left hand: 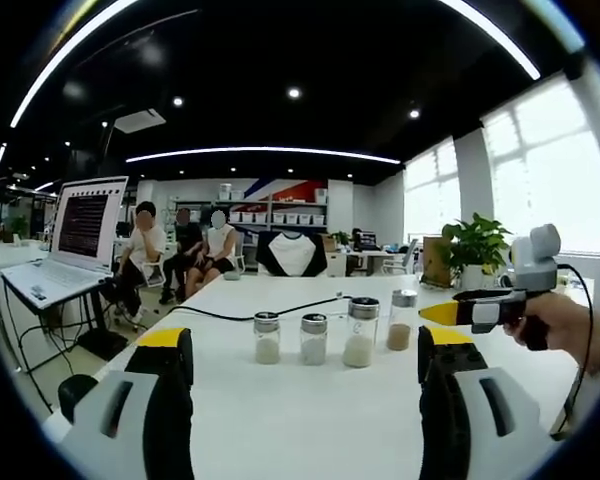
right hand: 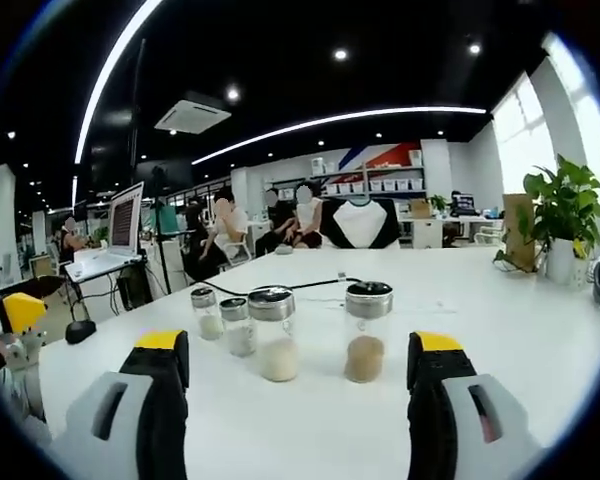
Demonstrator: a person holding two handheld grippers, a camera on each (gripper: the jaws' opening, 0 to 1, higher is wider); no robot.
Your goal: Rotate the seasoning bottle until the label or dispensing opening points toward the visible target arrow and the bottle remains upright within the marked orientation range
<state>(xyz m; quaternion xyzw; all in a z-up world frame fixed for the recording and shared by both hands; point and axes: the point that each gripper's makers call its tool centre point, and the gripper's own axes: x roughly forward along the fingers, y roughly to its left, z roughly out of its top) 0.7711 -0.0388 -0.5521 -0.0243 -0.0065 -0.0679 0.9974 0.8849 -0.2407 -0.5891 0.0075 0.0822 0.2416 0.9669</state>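
Four glass seasoning bottles with metal lids are seen standing upright in a loose row on the white table (left hand: 310, 420), and none is held. In the right gripper view, the right gripper (right hand: 295, 375) is held with its jaws spread wide and nothing between them; just ahead of the gap stand the bottle of brown seasoning (right hand: 366, 331) and, just beside it, the larger white-filled bottle (right hand: 273, 333), with two small bottles (right hand: 223, 320) set a little further back. In the left gripper view, the left gripper (left hand: 305, 365) is likewise held wide open and empty, well short of the row. No target arrow or marked range can be made out on the table, and no label can be told on any bottle. The step in hand is judged to be the approach, before any grasp. Which bottle is meant cannot be told, though the brown one lies nearest the right jaws' line. The next move is judged to call for the jaws to be brought around one bottle's body, closed without a neighbour being knocked, and the bottle turned about its upright axis without being tipped.
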